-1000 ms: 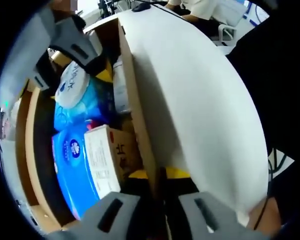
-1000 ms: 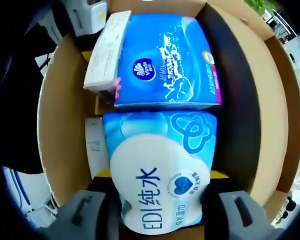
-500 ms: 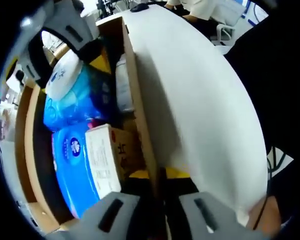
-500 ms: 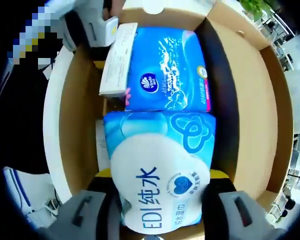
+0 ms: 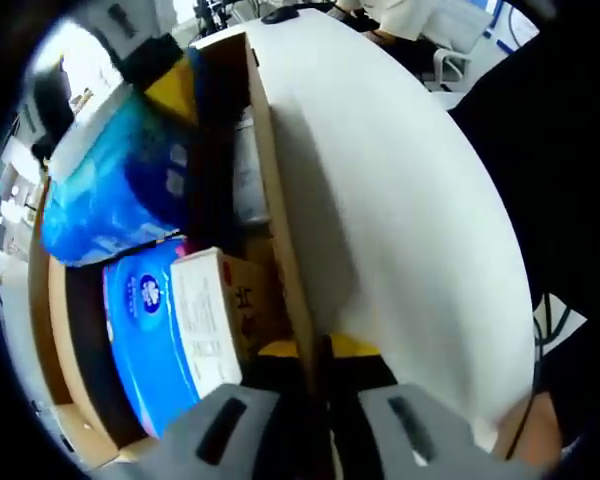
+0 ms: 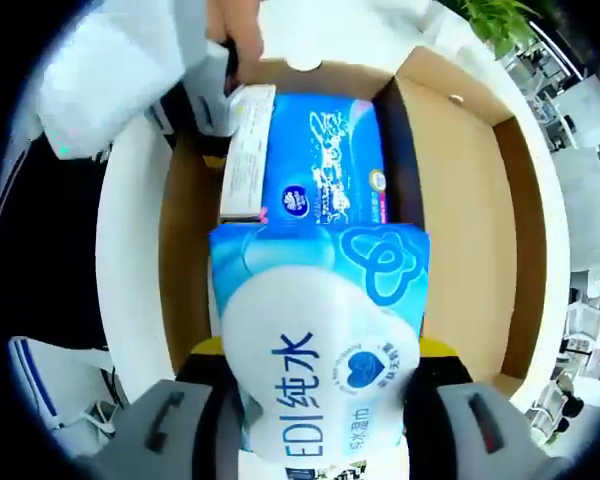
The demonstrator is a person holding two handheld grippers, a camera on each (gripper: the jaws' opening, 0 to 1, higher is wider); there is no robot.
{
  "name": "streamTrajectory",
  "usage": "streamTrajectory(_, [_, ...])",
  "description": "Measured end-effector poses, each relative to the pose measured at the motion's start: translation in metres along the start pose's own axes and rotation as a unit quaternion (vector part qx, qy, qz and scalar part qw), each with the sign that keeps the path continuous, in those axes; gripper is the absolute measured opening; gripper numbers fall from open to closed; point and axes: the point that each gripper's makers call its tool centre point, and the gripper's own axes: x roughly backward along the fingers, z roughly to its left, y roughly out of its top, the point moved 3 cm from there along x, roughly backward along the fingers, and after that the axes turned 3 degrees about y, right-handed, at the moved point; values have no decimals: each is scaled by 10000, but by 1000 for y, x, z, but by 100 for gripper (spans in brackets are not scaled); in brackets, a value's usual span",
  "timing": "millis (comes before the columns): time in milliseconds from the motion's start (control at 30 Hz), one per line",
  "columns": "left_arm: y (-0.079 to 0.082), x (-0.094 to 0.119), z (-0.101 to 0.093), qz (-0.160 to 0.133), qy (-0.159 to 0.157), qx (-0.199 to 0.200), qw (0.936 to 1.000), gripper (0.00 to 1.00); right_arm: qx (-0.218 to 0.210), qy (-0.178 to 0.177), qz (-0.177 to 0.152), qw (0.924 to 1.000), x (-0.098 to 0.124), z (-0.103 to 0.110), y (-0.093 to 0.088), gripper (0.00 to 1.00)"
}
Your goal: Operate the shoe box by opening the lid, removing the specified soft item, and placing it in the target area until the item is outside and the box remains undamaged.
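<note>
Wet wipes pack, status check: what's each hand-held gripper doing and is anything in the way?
Right hand-held gripper shut on wet wipes pack, held above shoe box. Left hand-held gripper shut on box wall. Blue tissue pack and white carton below; nothing in the way.

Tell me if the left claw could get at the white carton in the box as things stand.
Probably not: the left claw is clamped on the box wall. The white carton lies uncovered beside it.

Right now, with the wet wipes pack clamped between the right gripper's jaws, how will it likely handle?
The wet wipes pack looks like a soft film pouch, so it will probably dent under the right gripper. Its glossy wrap may slip. It looks bulky, likely somewhat heavy.
</note>
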Motion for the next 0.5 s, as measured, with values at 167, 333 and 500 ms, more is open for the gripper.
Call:
streamTrajectory(167, [0,0,0,-7,-2,4,10000,4,35,-102,83,9999,13,-3,-1,64])
streamTrajectory(333, [-1,0,1,-16,-8,12,10000,4,72,-158,214,9996,17,-2,-7,64])
streamTrajectory(500, [-1,0,1,-24,-15,26,10000,4,21,-184,181,9997,32,1,-11,64])
